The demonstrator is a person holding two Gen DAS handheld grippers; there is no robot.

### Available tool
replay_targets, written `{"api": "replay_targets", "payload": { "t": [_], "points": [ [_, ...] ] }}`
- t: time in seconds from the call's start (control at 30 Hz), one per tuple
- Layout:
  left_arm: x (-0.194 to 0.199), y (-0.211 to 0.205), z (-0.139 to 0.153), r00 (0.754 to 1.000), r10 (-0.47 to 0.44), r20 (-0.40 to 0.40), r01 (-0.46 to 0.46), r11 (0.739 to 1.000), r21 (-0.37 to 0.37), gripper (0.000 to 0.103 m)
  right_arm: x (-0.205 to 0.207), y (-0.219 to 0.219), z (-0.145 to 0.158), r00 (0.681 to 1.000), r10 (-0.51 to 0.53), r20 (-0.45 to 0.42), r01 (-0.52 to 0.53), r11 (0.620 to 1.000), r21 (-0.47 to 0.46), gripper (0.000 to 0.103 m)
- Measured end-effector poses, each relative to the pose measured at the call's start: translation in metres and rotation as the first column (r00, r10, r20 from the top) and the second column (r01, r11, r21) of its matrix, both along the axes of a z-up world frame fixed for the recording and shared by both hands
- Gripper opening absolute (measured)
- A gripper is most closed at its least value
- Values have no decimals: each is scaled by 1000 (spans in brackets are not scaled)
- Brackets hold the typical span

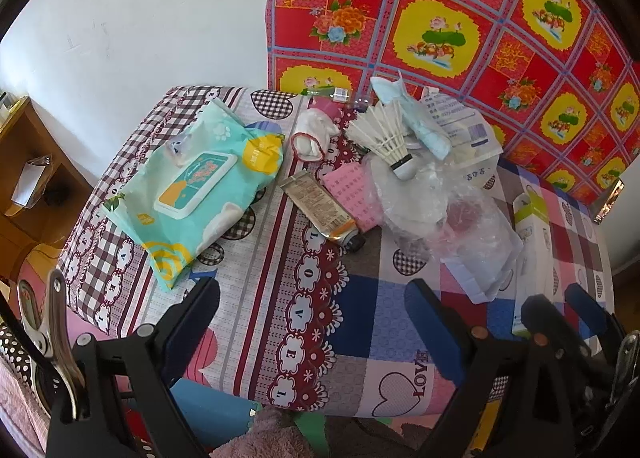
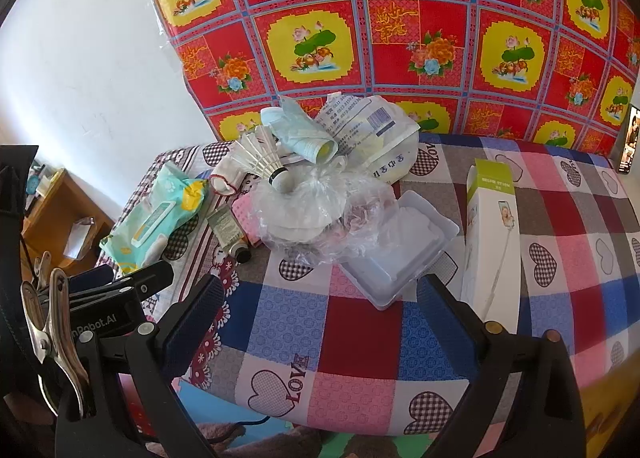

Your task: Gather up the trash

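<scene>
Both views look down on a bench (image 1: 248, 242) covered with a patchwork cloth of hearts and checks, backed by a red and yellow floral sheet (image 2: 360, 30).

In the left wrist view, the left gripper (image 1: 316, 298) fills the lower frame with its two black, blue-padded fingers spread wide and nothing between them, hovering over the near edge of the bench. The right gripper (image 2: 320, 294), low in the right wrist view, is likewise wide open and empty.

The trash lies heaped in the middle of both frames: a white feathered shuttlecock (image 1: 386, 138) sits on crumpled clear plastic wrap (image 1: 432, 202), with a rolled pale blue face mask (image 1: 424, 130) and a printed white plastic packet (image 2: 376, 130) behind it. A clear shallow plastic tray (image 2: 400, 254) lies just in front of the wrap.

Left of the heap rest a flattened beige tube with a black cap (image 1: 320, 210), a pink cloth (image 1: 352, 194) and a teal wet-wipe pack (image 1: 192, 186). A white and green carton (image 2: 492, 234) lies at the right.
</scene>
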State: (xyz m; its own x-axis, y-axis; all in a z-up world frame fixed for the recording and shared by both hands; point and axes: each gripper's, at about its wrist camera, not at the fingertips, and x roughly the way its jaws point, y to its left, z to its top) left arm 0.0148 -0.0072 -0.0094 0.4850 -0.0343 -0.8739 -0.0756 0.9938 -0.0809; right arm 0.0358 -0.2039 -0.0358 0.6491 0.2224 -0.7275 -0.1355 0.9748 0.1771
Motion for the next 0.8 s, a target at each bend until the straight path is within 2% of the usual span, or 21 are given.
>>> {"api": "replay_targets", "payload": {
  "t": [0.8],
  "points": [
    [0, -4, 0, 1000, -3, -6, 3, 1000, 2, 97, -3, -2, -1, 1000, -7, -5, 7, 1000, 1, 100]
  ]
}}
